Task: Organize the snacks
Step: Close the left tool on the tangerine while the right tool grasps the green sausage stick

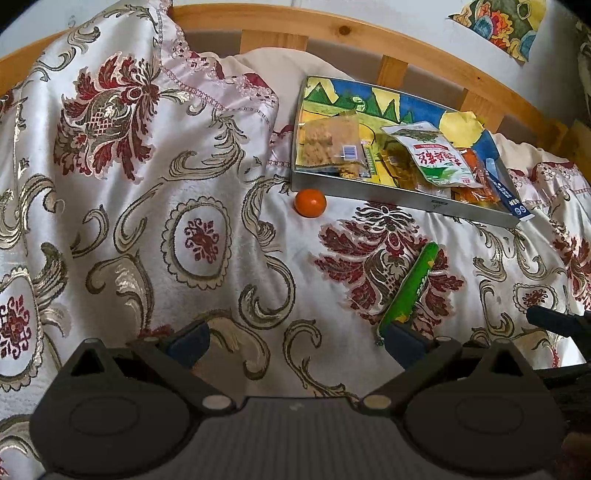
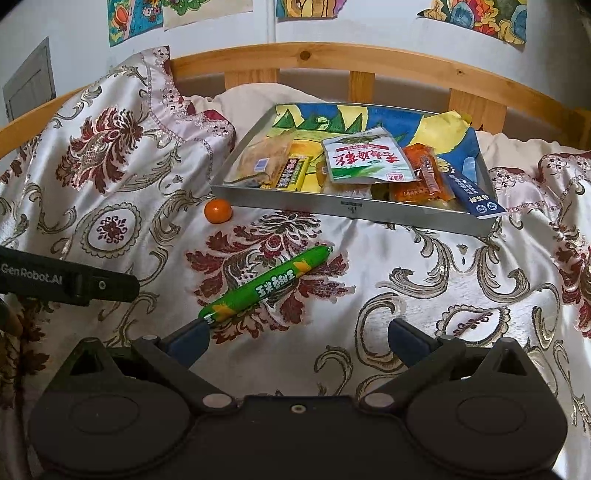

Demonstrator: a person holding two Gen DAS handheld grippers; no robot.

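Observation:
A grey metal tray (image 2: 354,208) (image 1: 369,188) with a colourful drawing as liner sits on the bed and holds several snack packets, among them a white-green bag (image 2: 365,155) (image 1: 439,158). A green sausage stick (image 2: 266,284) (image 1: 410,288) lies on the bedspread in front of the tray. A small orange (image 2: 218,211) (image 1: 310,202) lies by the tray's near left corner. My left gripper (image 1: 295,339) is open and empty, its right finger next to the sausage's near end. My right gripper (image 2: 297,339) is open and empty, its left finger at the sausage's near end.
A white bedspread with red and gold flowers (image 1: 166,229) covers the bed and rises in a heap at the left. A wooden bed rail (image 2: 369,59) runs behind the tray. Drawings hang on the wall (image 2: 476,16). The left gripper's arm (image 2: 66,282) shows at left.

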